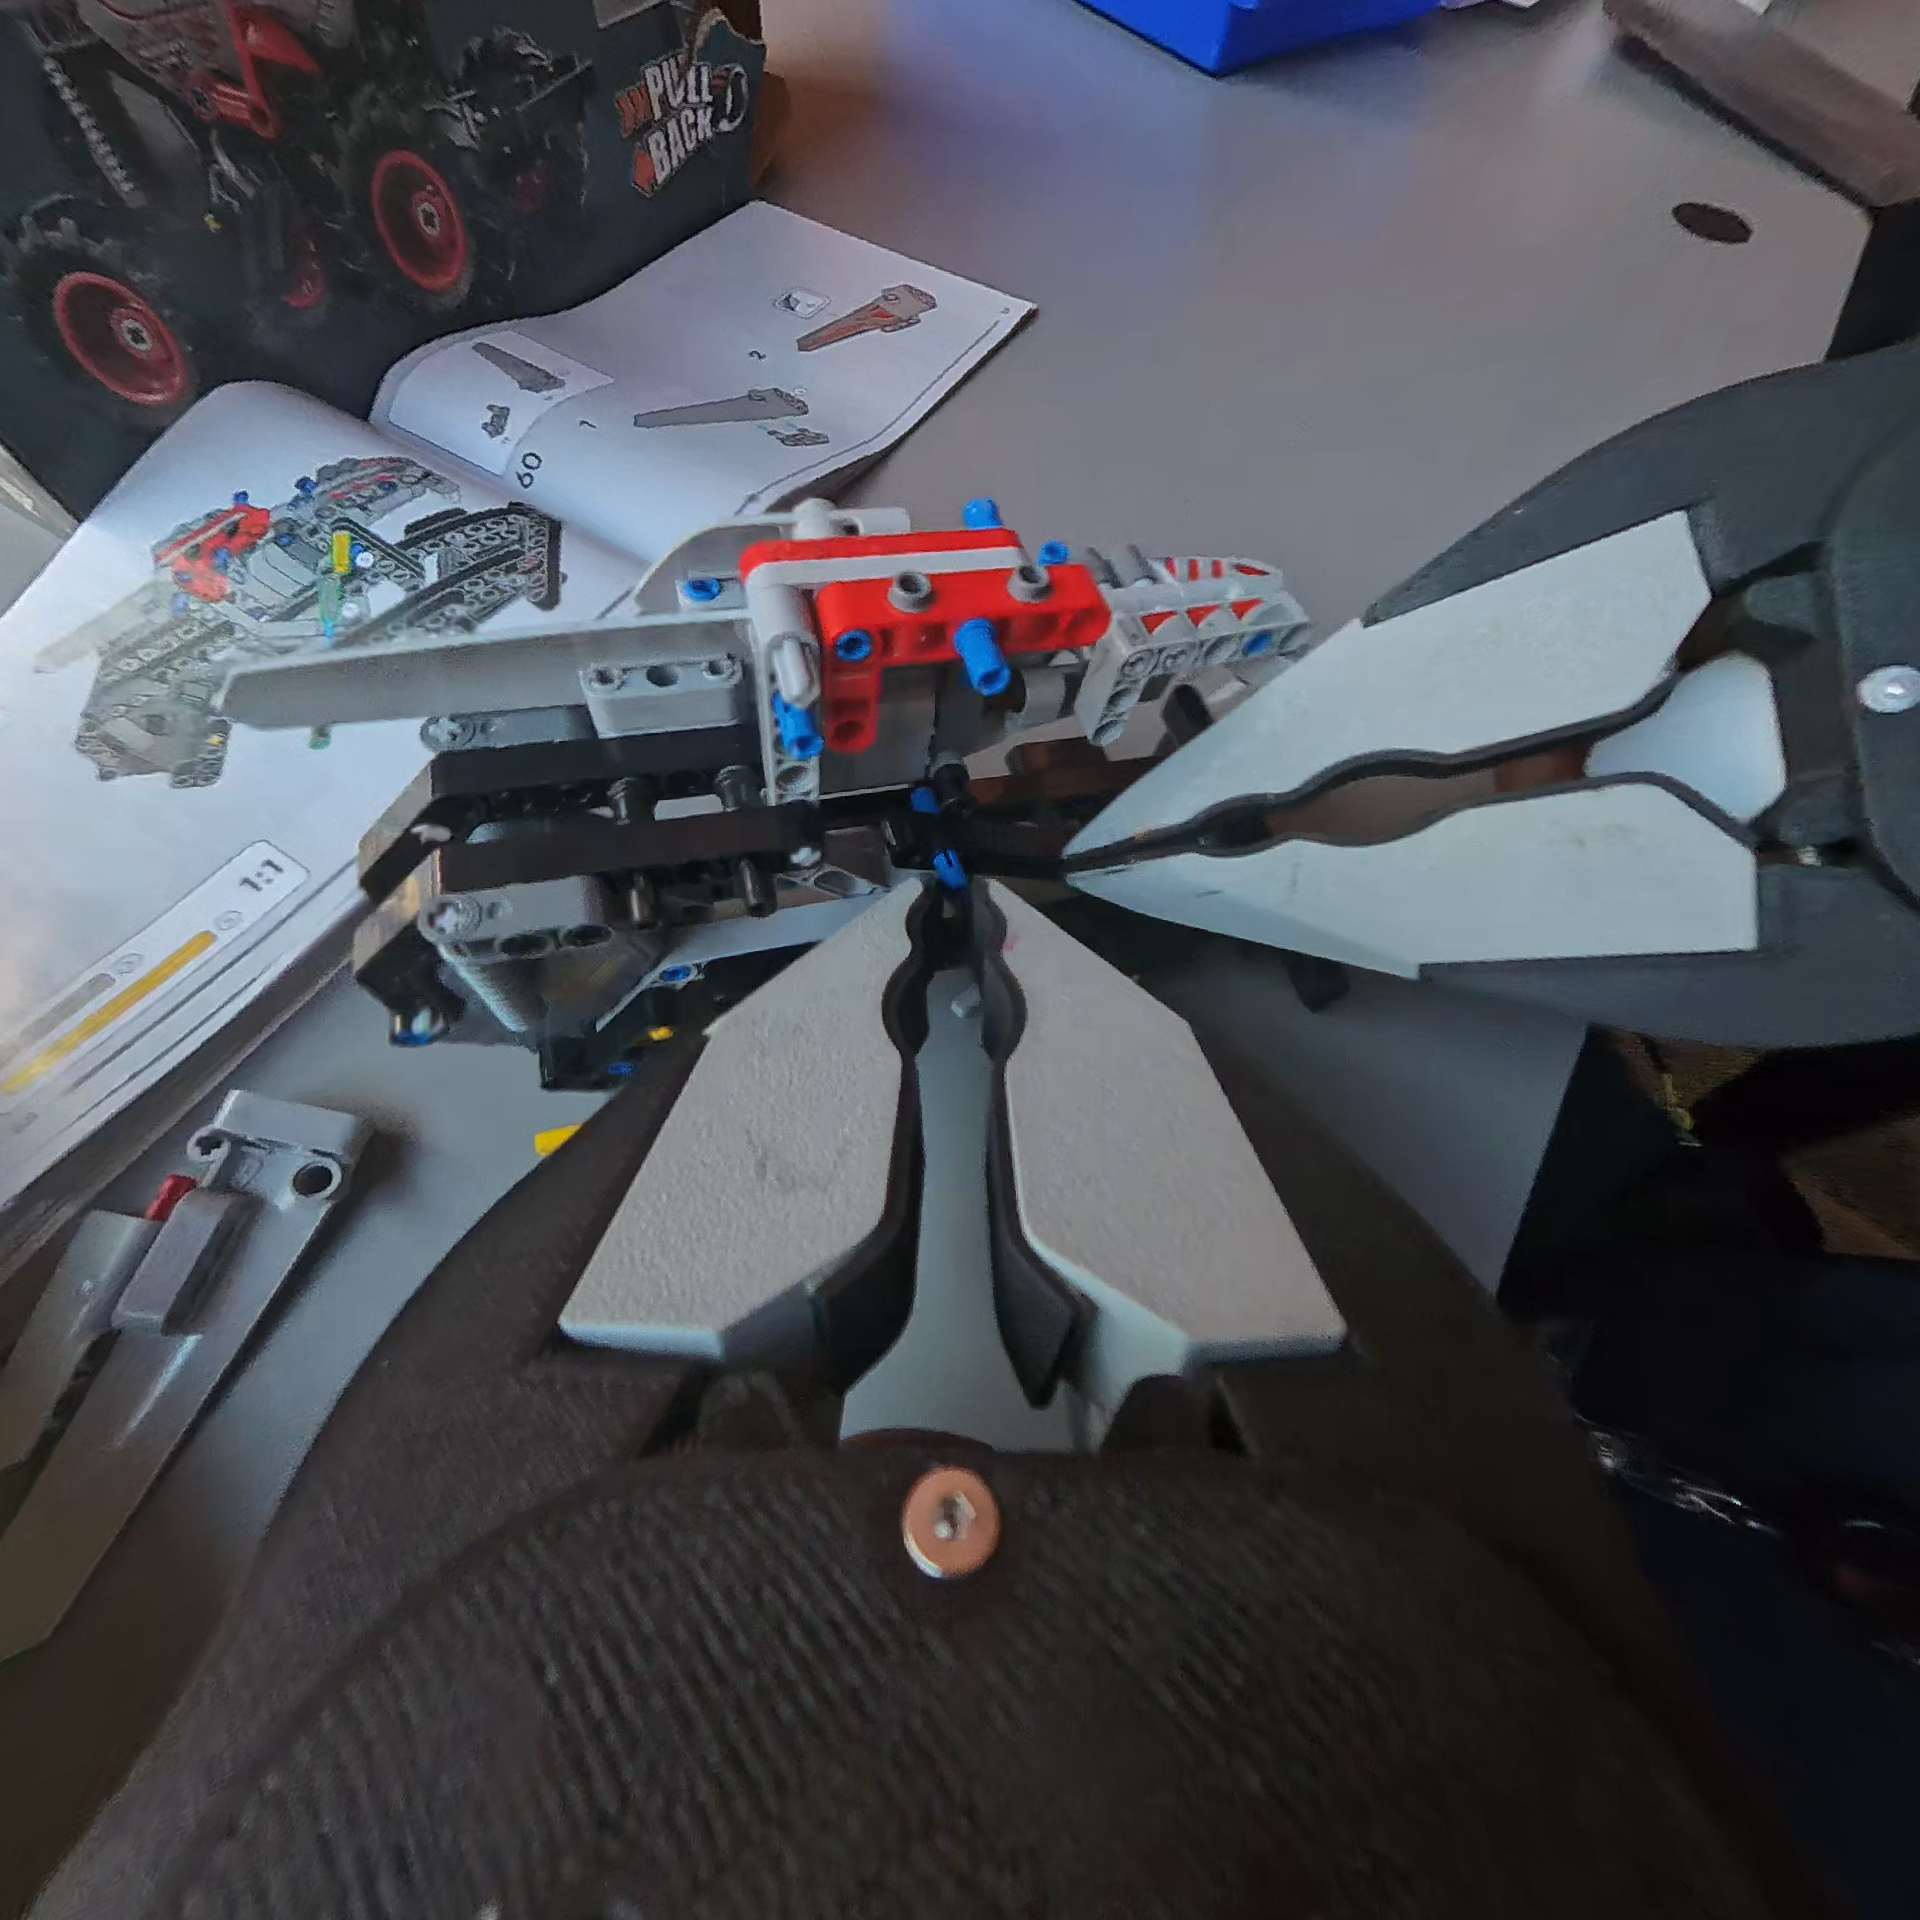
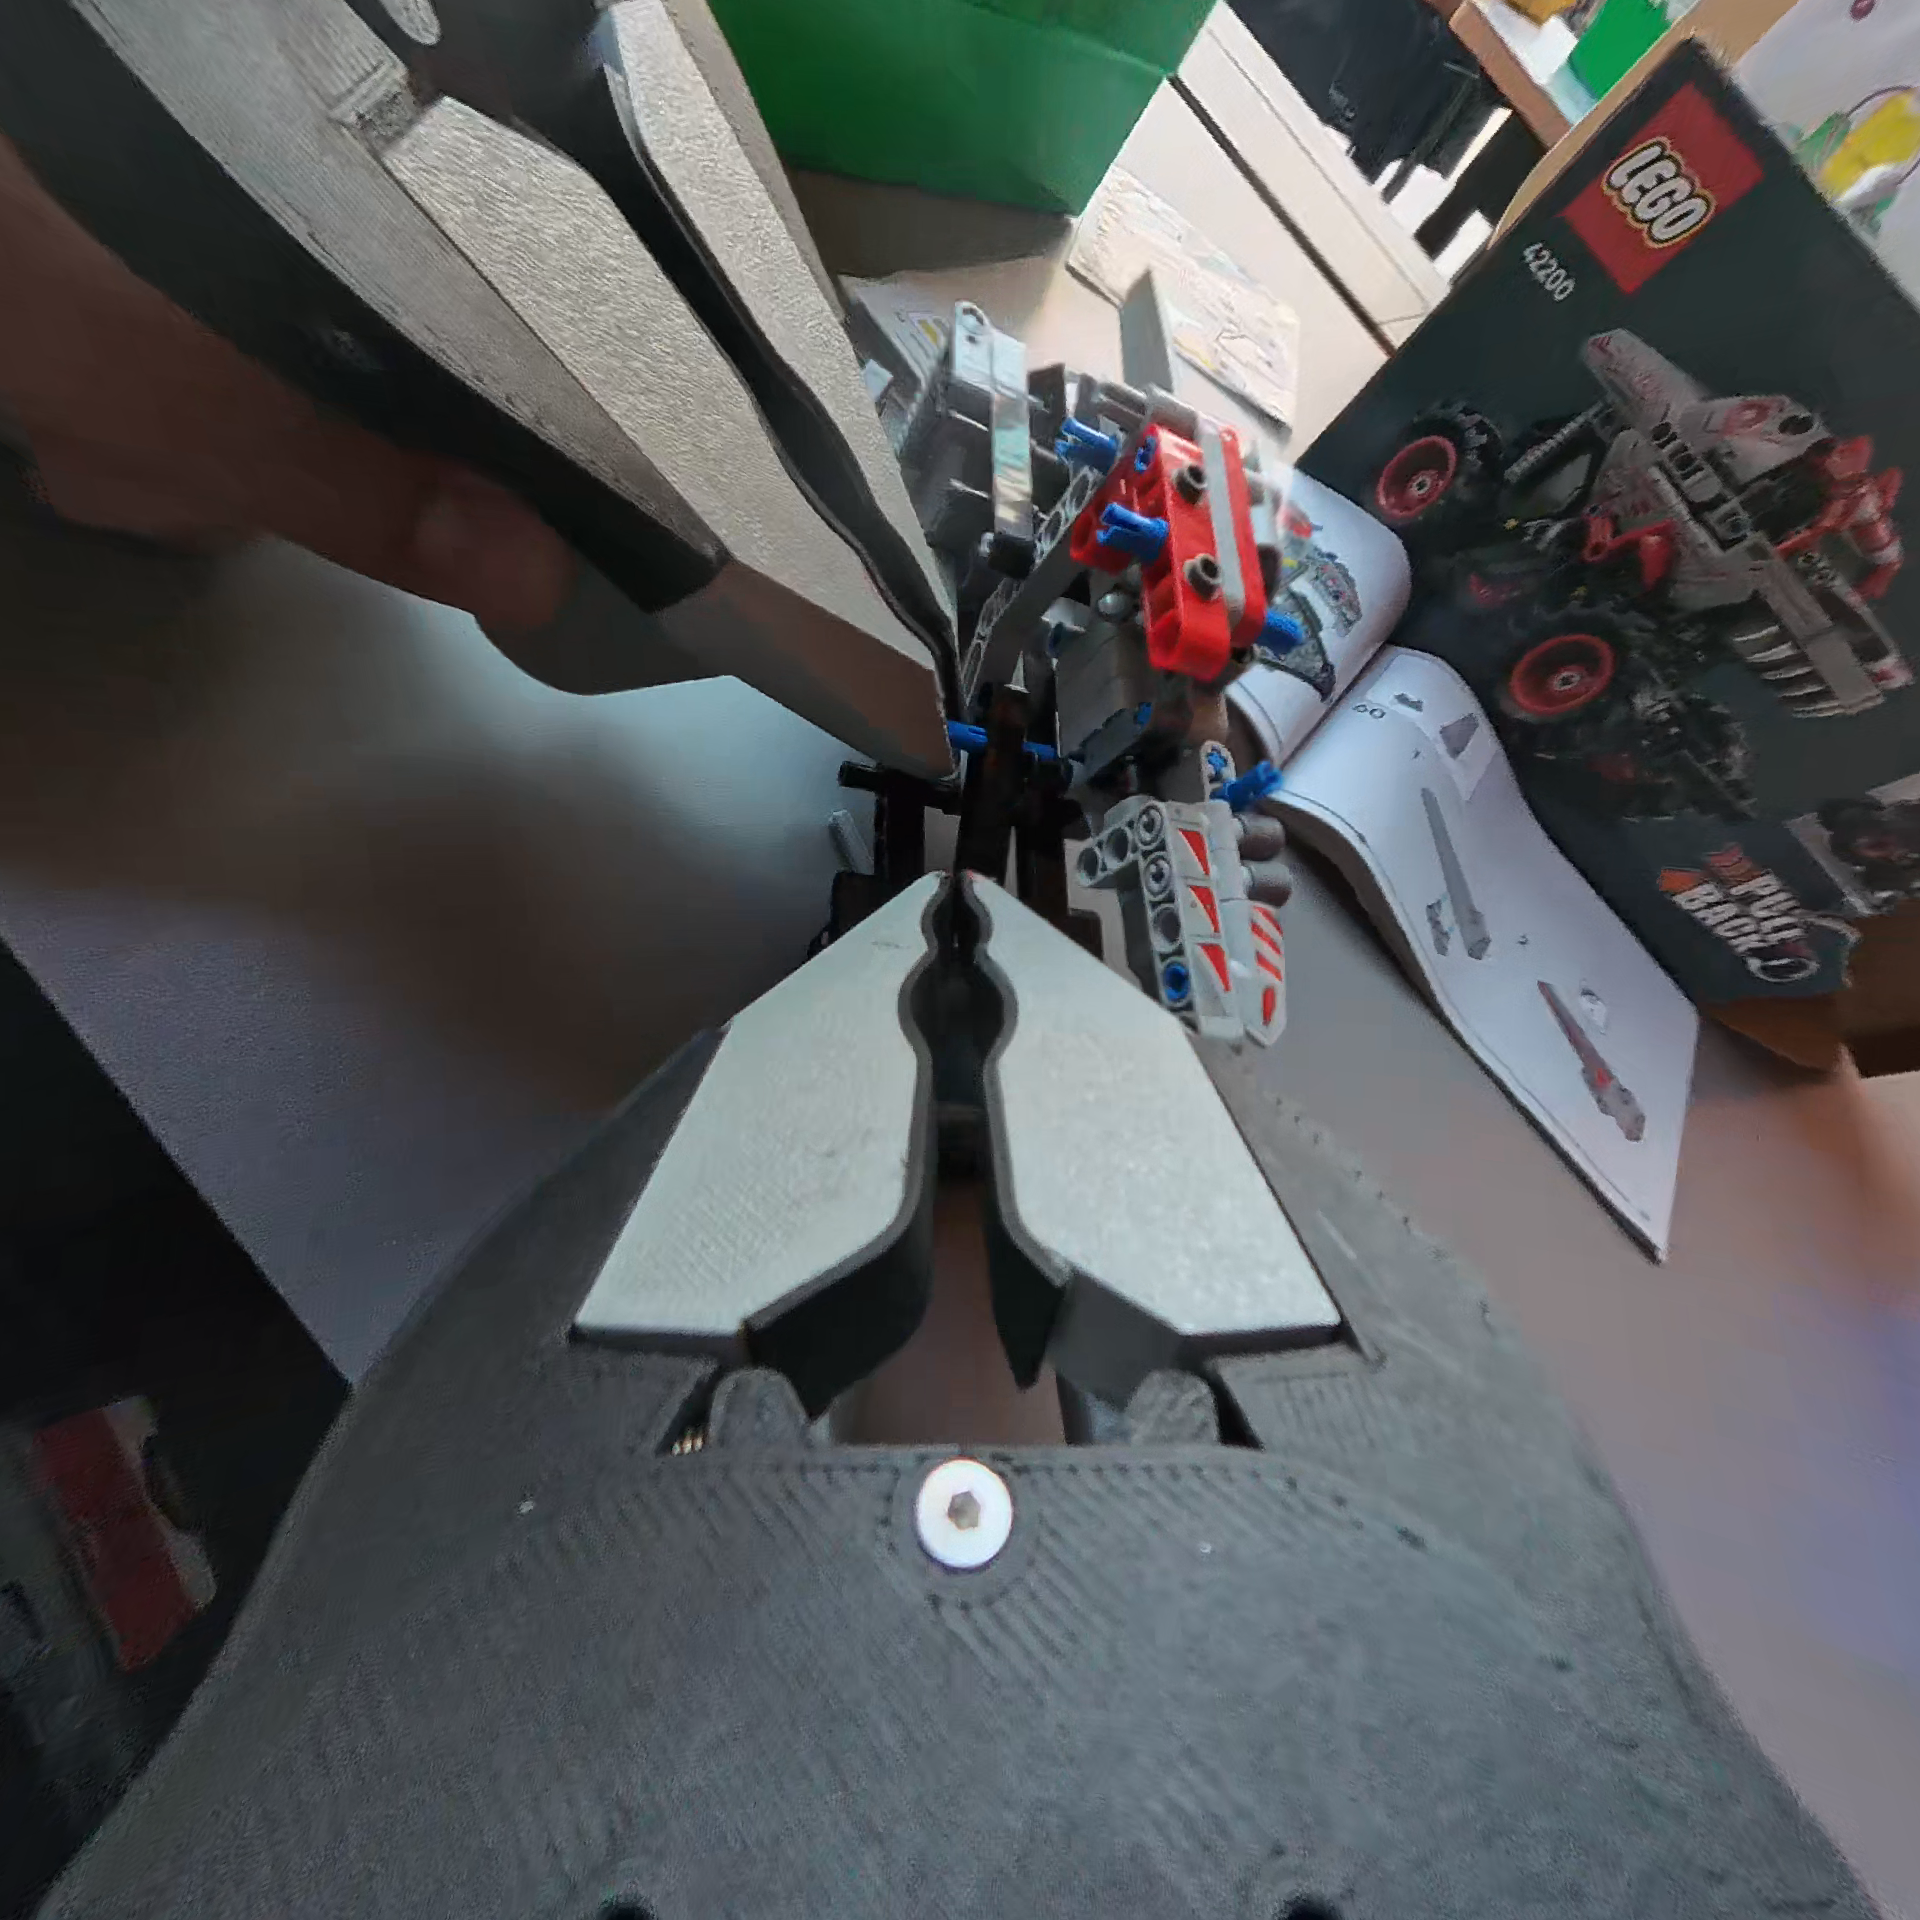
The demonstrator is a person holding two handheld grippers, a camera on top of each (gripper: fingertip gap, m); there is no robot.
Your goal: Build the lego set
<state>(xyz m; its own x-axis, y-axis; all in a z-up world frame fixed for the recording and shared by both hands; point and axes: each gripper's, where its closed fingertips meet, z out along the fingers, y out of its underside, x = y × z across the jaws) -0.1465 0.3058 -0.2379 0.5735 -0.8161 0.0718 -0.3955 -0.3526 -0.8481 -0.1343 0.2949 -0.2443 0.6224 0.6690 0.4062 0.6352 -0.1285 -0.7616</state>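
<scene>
1. The model (image 1: 831,717), a half-built grey, black and red lego vehicle with blue pins, is held above the table (image 1: 1351,312), straight ahead of both grippers.
2. The left gripper (image 1: 943,894) is clenched on a black beam at the model's lower edge; its fingertips nearly meet around the beam, and the rest of the model extends up and to the left of them.
3. The right gripper (image 2: 956,888) is likewise closed on the black frame; in its own view the model rises beyond its tips, with the red beam (image 2: 1174,561) uppermost.
4. The 2 grippers' tips sit just beside each other on the same black part, meeting at an angle.
5. An open booklet (image 1: 717,384) lies on the table behind the model, and the box (image 1: 312,177) stands beyond it.
6. Loose grey parts (image 1: 208,1236) lie on the table to the left gripper's left.
</scene>
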